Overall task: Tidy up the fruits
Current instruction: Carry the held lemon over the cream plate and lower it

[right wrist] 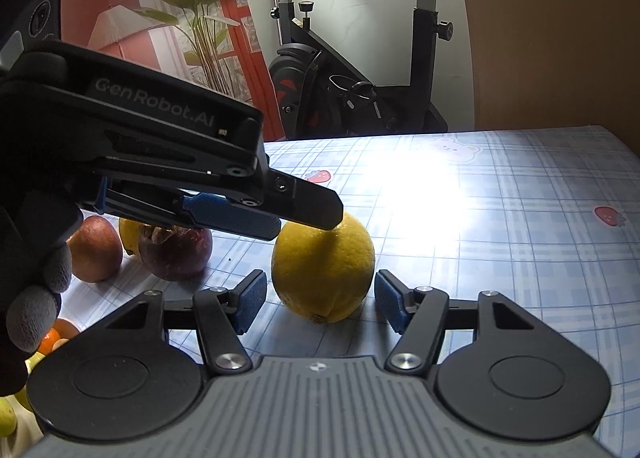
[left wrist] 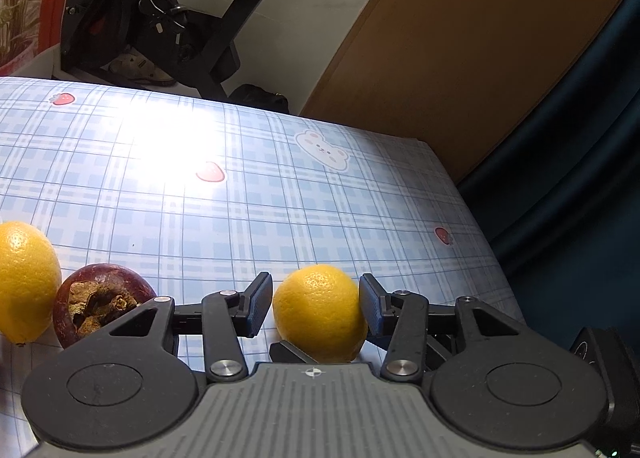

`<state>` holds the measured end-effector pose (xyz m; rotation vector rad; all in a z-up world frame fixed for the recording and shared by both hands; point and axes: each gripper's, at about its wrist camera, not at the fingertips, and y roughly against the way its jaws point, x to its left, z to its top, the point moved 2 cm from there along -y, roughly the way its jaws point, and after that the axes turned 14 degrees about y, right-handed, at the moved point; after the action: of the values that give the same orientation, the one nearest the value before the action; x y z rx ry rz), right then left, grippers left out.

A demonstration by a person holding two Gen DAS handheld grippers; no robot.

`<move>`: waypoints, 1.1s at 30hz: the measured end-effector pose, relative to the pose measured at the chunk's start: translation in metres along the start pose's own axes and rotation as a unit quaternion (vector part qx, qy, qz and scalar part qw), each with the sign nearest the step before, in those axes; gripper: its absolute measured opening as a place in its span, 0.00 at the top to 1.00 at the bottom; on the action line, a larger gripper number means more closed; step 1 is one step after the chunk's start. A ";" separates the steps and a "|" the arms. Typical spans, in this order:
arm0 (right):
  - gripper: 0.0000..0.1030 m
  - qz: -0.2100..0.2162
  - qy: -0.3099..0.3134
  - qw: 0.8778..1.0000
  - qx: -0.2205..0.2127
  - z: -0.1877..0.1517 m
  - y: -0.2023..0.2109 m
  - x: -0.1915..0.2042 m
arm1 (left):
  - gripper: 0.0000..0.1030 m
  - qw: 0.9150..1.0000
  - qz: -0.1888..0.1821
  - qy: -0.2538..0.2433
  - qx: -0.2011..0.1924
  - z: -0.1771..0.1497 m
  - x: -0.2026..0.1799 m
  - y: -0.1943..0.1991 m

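A yellow lemon (left wrist: 320,314) rests on the blue plaid tablecloth (left wrist: 240,197). My left gripper (left wrist: 315,281) straddles it: the right pad touches the peel and the left pad stands off it, so the grip is open. In the right wrist view the same lemon (right wrist: 324,270) sits between the jaws of my right gripper (right wrist: 320,278), with a thin gap on each side. The left gripper (right wrist: 308,221), held by a gloved hand (right wrist: 36,298), reaches over the lemon's top from the left.
A dark purple mangosteen (left wrist: 100,306) and a second lemon (left wrist: 24,282) lie to the left. The right wrist view also shows a reddish fruit (right wrist: 96,254), an orange (right wrist: 56,334) and a pale green fruit (right wrist: 8,414). An exercise bike (right wrist: 360,89) stands beyond the table's far edge.
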<state>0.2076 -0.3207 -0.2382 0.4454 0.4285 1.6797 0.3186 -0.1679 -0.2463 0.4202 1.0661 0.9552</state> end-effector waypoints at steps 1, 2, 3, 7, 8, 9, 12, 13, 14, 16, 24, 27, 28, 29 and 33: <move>0.44 0.000 -0.001 1.000 -0.001 0.000 0.000 0.000 | 0.51 1.000 -0.001 0.000 0.004 -0.001 0.000 -0.002; 0.44 0.000 -0.002 1.000 -0.002 0.000 0.001 0.000 | 0.52 1.000 -0.003 -0.002 0.006 -0.001 -0.001 -0.003; 0.44 -0.001 -0.001 1.000 -0.002 -0.001 0.001 0.000 | 0.51 1.000 -0.002 -0.007 0.006 -0.001 -0.002 -0.004; 0.45 -0.005 0.012 1.000 -0.009 -0.002 0.006 0.007 | 0.52 1.000 -0.004 -0.017 0.012 -0.001 -0.004 0.002; 0.45 -0.006 0.016 1.000 -0.012 -0.002 0.008 0.009 | 0.52 1.000 -0.005 -0.020 0.014 0.000 -0.004 0.004; 0.45 -0.007 0.017 1.000 -0.016 -0.003 0.011 0.013 | 0.52 1.000 -0.006 -0.025 0.017 -0.001 -0.004 0.008; 0.45 -0.003 0.012 1.000 -0.023 -0.007 0.019 0.024 | 0.53 0.999 -0.003 -0.040 0.025 -0.006 -0.005 0.021; 0.45 -0.002 0.013 1.000 -0.023 -0.008 0.023 0.028 | 0.53 0.999 -0.002 -0.046 0.027 -0.008 -0.006 0.025; 0.45 0.000 0.013 1.000 -0.023 -0.008 0.026 0.032 | 0.53 0.998 -0.003 -0.049 0.028 -0.011 -0.006 0.031; 0.45 0.004 0.017 1.000 -0.022 -0.007 0.035 0.041 | 0.53 0.998 -0.006 -0.049 0.031 -0.016 -0.004 0.043; 0.45 0.023 0.041 0.999 -0.024 0.006 0.069 0.085 | 0.54 0.998 -0.019 -0.046 0.023 -0.033 0.002 0.105; 0.45 0.036 0.043 0.998 -0.027 0.009 0.078 0.104 | 0.54 0.999 -0.019 -0.046 0.015 -0.041 0.006 0.129; 0.45 0.040 0.043 0.998 -0.027 0.008 0.081 0.109 | 0.54 0.999 -0.019 -0.046 0.015 -0.043 0.008 0.135; 0.45 0.045 0.043 0.998 -0.026 0.008 0.083 0.116 | 0.54 0.999 -0.018 -0.046 0.015 -0.048 0.012 0.143; 0.45 0.058 0.050 0.997 -0.015 0.002 0.088 0.144 | 0.55 0.999 -0.018 -0.041 0.022 -0.061 0.028 0.163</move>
<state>0.1140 -0.1914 -0.1838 0.3705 0.4580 1.8251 0.1948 -0.0640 -0.1747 0.4716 1.0182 0.8775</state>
